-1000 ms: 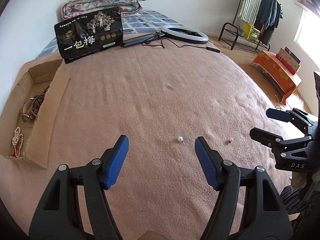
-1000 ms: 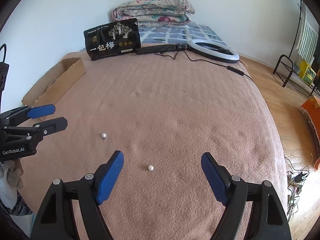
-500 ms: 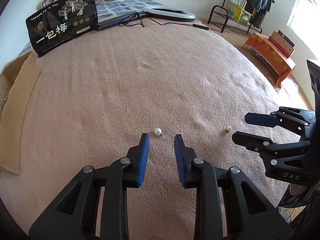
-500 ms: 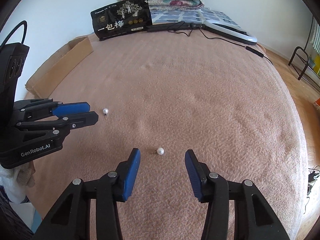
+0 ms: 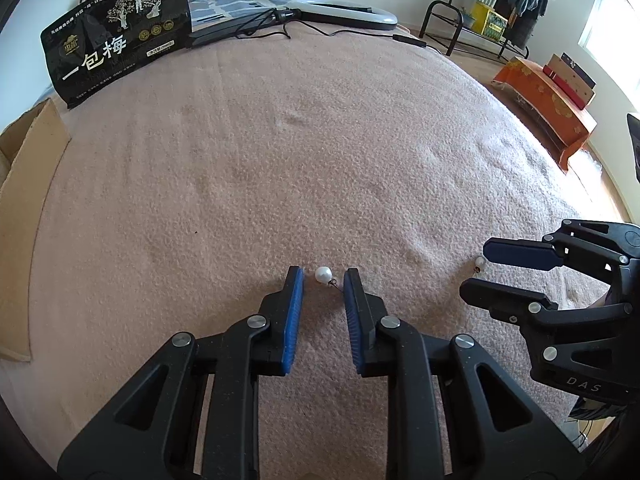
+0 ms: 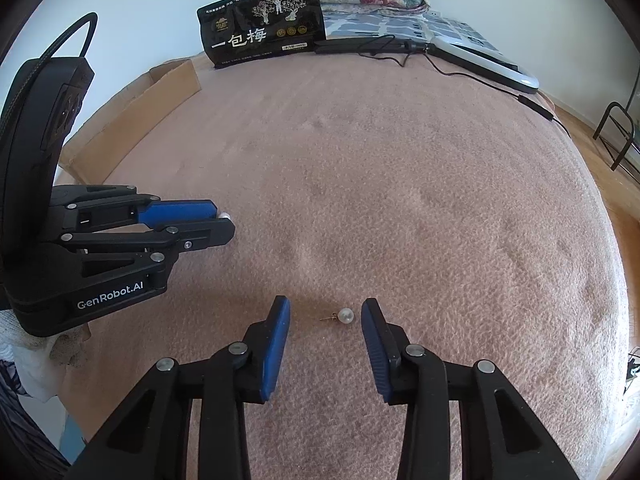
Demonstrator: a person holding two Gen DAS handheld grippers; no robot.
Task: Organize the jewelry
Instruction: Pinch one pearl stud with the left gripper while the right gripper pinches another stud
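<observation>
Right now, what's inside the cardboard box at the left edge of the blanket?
Nothing can be told. In both wrist views the cardboard box shows only its outer wall and flaps; its inside is hidden. The two pearl earrings lie outside it on the blanket.

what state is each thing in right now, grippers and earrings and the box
left gripper: jaws closing, earring between them, not yet pinched
right gripper: jaws closing, earring between them, not yet pinched
left pearl earring: lying on blanket
right pearl earring: lying on blanket, post pointing left
cardboard box: open, on the blanket's far-left edge
</observation>
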